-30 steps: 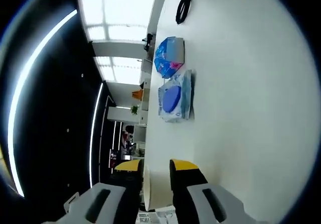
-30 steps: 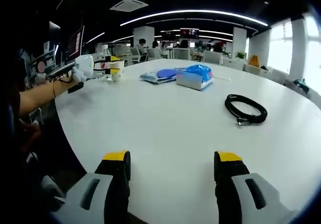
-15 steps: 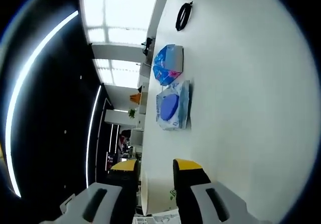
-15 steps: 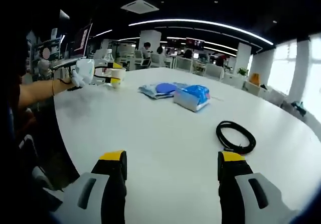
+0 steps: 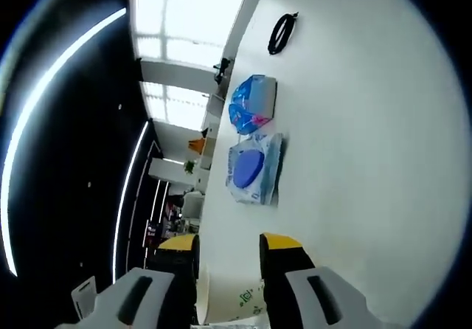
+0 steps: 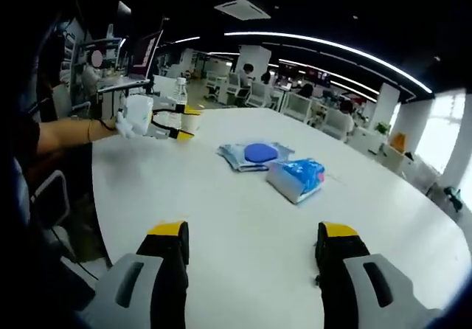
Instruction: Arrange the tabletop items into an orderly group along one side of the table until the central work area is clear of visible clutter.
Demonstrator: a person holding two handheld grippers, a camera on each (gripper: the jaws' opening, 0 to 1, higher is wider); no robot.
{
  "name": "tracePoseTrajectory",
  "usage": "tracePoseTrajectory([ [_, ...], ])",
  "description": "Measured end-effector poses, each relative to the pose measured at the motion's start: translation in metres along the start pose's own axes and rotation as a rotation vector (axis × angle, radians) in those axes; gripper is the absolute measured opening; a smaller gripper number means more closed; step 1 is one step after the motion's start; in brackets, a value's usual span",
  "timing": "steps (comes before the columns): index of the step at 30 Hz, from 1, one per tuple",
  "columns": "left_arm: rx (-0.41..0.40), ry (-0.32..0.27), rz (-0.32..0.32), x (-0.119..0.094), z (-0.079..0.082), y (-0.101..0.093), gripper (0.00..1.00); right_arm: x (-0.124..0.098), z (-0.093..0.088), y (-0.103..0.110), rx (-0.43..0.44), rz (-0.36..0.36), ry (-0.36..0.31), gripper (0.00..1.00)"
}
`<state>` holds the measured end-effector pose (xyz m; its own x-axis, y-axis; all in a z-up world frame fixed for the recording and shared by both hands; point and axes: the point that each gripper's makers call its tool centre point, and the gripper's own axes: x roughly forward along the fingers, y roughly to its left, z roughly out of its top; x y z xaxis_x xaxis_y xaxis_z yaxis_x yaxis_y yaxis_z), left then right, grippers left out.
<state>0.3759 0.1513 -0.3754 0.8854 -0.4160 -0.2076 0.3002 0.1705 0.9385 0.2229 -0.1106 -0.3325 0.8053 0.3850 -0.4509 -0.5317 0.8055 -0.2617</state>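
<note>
White round table (image 6: 221, 218), left jaws clamping pale paper cup (image 5: 225, 303), right jaws wide.

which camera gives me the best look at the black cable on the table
The left gripper view. The coiled black cable lies in plain sight on the white table, beyond the blue tissue pack. In the right gripper view I cannot make out the cable.

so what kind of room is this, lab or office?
Most likely an open-plan office. Behind the large white round table stand rows of desks and office chairs with people seated, long curved ceiling light strips run overhead, and big windows line one side.
</note>
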Motion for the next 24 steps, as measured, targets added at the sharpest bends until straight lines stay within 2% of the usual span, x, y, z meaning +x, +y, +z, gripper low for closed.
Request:
tracePoseTrajectory([
  [4,-0.029,-0.007,-0.004,0.001,0.003,-0.001,0.33,0.007,0.008,-0.011,-0.051,-0.025,0.017,0.68],
  [8,-0.062,-0.007,-0.022,0.004,0.004,-0.005,0.33,0.014,0.008,-0.017,-0.079,-0.049,0.046,0.67],
  [14,-0.21,-0.023,-0.068,0.007,0.007,-0.014,0.33,0.025,0.015,-0.013,-0.081,0.002,0.054,0.67],
  [18,-0.334,-0.043,-0.088,0.008,0.012,-0.015,0.33,0.036,0.028,-0.015,-0.081,0.035,0.056,0.66],
  [24,-0.355,-0.028,-0.086,0.012,0.011,-0.016,0.33,0.059,0.049,-0.024,-0.071,0.093,0.061,0.65],
])
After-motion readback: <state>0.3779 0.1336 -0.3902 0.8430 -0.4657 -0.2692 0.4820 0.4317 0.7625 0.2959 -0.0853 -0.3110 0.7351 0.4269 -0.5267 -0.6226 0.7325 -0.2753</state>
